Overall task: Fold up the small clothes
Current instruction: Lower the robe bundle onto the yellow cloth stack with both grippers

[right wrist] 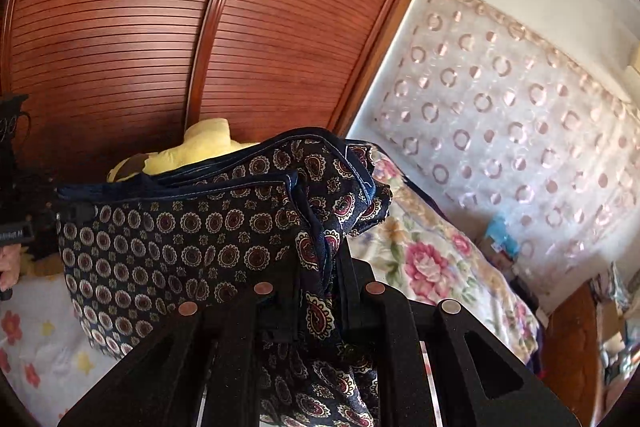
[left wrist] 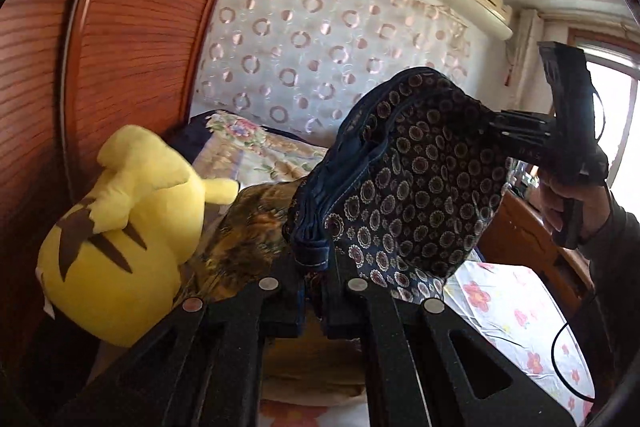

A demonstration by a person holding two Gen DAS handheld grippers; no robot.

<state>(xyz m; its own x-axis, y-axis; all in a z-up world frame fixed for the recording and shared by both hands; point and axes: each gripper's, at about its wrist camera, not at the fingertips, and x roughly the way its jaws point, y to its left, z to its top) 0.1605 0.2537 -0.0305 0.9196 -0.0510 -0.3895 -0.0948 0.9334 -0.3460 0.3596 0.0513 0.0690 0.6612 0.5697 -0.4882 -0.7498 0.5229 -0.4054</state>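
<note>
currently the left gripper [left wrist: 314,287] has its fingers clenched on one end of the dark patterned garment [left wrist: 416,179]; the right gripper [right wrist: 316,291] grips the opposite end. garment hangs stretched between them, lifted off the bed [left wrist: 516,311]. behind it, a yellow plush toy [left wrist: 128,227] lies against the wooden wardrobe [right wrist: 160,27].

A: Any writing you can read?

B: Only one trace. At the left edge of the right wrist view, the left tool [right wrist: 16,223] carries a small white-lettered label, too blurred and cut off to make out.

A: And the left wrist view?

B: No legible text, brand or number there.
</note>
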